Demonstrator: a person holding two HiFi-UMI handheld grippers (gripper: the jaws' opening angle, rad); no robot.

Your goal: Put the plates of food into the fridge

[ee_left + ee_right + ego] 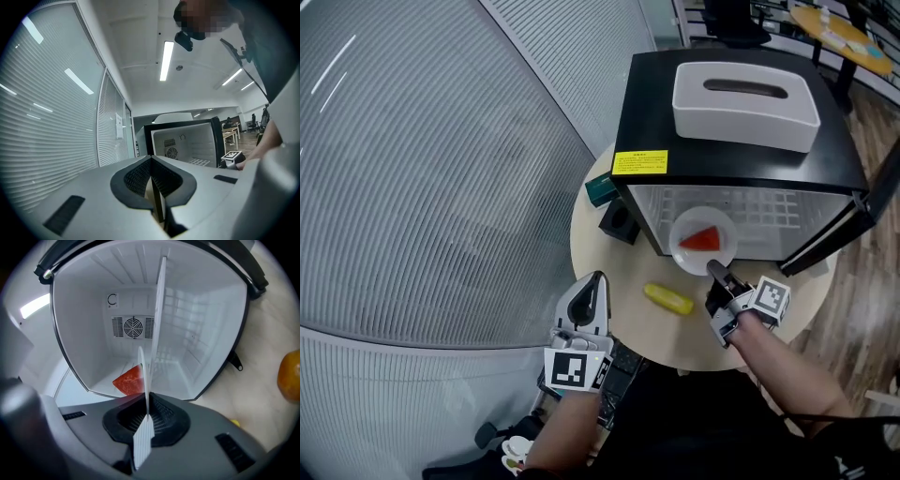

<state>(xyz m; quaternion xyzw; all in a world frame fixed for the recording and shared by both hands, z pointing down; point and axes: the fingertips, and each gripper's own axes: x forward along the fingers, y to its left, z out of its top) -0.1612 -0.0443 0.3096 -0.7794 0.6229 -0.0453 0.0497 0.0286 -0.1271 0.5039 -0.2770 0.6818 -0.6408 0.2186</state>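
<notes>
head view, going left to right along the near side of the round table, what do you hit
left gripper → yellow oblong food piece → right gripper, shut on the white round plate carrying a red wedge

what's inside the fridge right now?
Inside the fridge: a wire shelf and a fan grille on the back wall, no food seen. At its mouth the right gripper holds a white plate with a red wedge, hiding some floor behind.

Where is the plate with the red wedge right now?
Head view, centre-right: the plate is at the open fridge's mouth, rim gripped by the right gripper.
</notes>
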